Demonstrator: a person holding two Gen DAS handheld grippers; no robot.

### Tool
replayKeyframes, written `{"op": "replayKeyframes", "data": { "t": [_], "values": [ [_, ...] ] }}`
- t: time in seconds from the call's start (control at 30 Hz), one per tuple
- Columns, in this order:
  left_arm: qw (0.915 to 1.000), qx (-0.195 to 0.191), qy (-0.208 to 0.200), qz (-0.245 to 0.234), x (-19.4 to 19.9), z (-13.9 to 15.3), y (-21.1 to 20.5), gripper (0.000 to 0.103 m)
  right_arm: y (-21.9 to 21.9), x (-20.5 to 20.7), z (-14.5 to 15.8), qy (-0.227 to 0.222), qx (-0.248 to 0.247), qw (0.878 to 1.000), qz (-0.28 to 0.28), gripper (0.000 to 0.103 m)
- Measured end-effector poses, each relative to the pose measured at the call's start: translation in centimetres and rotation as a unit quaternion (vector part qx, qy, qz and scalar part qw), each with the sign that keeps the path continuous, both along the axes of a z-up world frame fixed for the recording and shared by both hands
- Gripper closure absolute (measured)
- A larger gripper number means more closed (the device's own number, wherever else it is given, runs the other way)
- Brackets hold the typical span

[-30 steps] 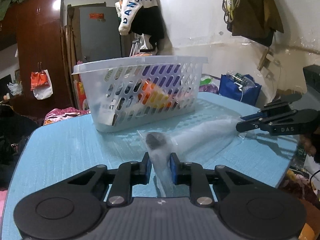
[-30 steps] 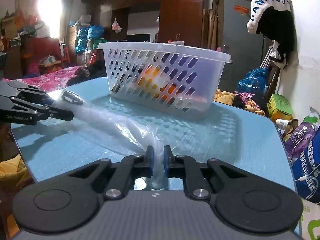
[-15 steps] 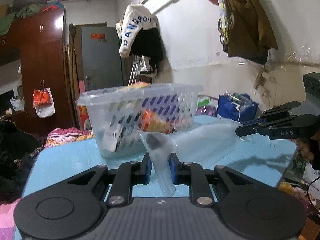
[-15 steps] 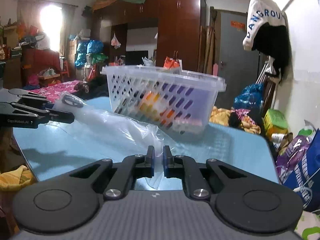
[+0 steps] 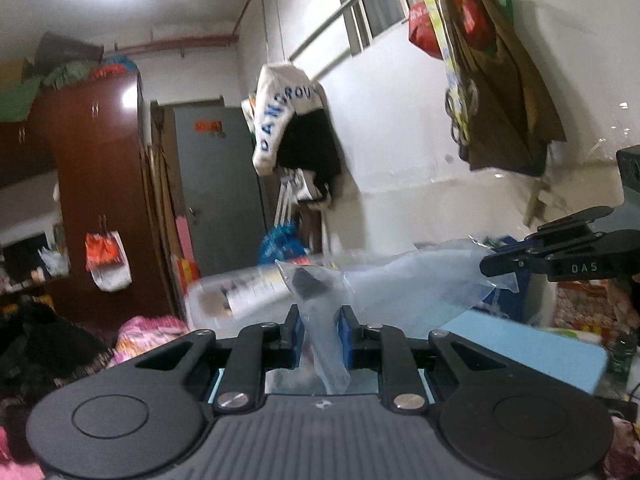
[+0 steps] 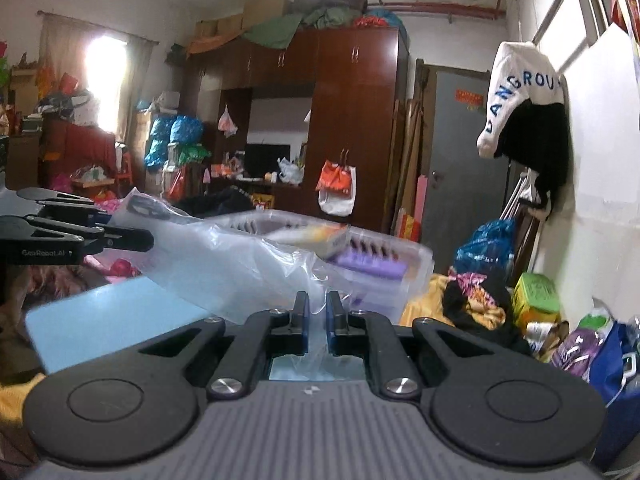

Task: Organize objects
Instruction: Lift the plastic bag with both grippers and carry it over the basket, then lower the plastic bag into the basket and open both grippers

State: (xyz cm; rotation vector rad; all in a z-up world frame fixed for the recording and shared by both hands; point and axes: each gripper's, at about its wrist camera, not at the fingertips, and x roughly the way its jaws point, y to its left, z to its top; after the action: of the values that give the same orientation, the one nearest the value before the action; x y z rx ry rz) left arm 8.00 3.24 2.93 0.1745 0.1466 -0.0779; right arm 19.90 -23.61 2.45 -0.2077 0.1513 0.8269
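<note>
A clear plastic bag (image 5: 404, 280) stretches between my two grippers, held in the air above the blue table (image 5: 532, 340). My left gripper (image 5: 318, 326) is shut on one end, near a dark oval handle patch (image 5: 308, 280). My right gripper (image 6: 316, 322) is shut on the other end of the bag (image 6: 224, 264). Each gripper shows in the other's view: the right one (image 5: 492, 266) at the right edge, the left one (image 6: 144, 240) at the left edge. The white perforated basket (image 6: 376, 264) with several packets sits on the table behind the bag; it is blurred in the left wrist view (image 5: 236, 292).
The blue table (image 6: 108, 312) has its edge close below my grippers. Bags and clothes (image 6: 480, 300) lie on the floor to the right by the white wall. A brown wardrobe (image 6: 352, 120) and a grey door (image 5: 216, 184) stand behind.
Both grippers have risen and tilted upward, lifting the bag off the table. The basket and table have dropped low in both views.
</note>
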Motion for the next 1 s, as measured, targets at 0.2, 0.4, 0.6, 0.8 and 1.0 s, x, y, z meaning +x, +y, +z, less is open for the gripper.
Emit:
{"op": "replayKeyframes", "data": {
  "t": [0.2, 0.4, 0.6, 0.8, 1.0],
  "values": [
    [1.0, 0.008, -0.005, 0.003, 4.1, 3.9, 0.6, 0.081, 1.9, 3.1, 3.1, -0.005, 0.004, 1.0, -0.015, 0.093],
    [0.9999, 0.009, 0.01, 0.001, 8.7, 5.1, 1.6, 0.081, 3.8, 6.6, 3.7, 0.002, -0.008, 0.999, -0.038, 0.093],
    [0.9985, 0.003, 0.049, 0.023, 13.8, 3.7, 3.1, 0.081, 5.7, 9.6, 1.8, 0.034, -0.026, 0.998, -0.052, 0.093],
    [0.9964, 0.004, 0.075, 0.039, 16.7, 2.1, 3.8, 0.081, 7.0, 11.0, 0.3, 0.056, -0.034, 0.996, -0.058, 0.093],
    [0.992, 0.011, 0.104, 0.071, 18.5, 1.1, 4.2, 0.075, 7.3, 11.9, 0.1, 0.079, -0.041, 0.994, -0.064, 0.091]
  ]
}}
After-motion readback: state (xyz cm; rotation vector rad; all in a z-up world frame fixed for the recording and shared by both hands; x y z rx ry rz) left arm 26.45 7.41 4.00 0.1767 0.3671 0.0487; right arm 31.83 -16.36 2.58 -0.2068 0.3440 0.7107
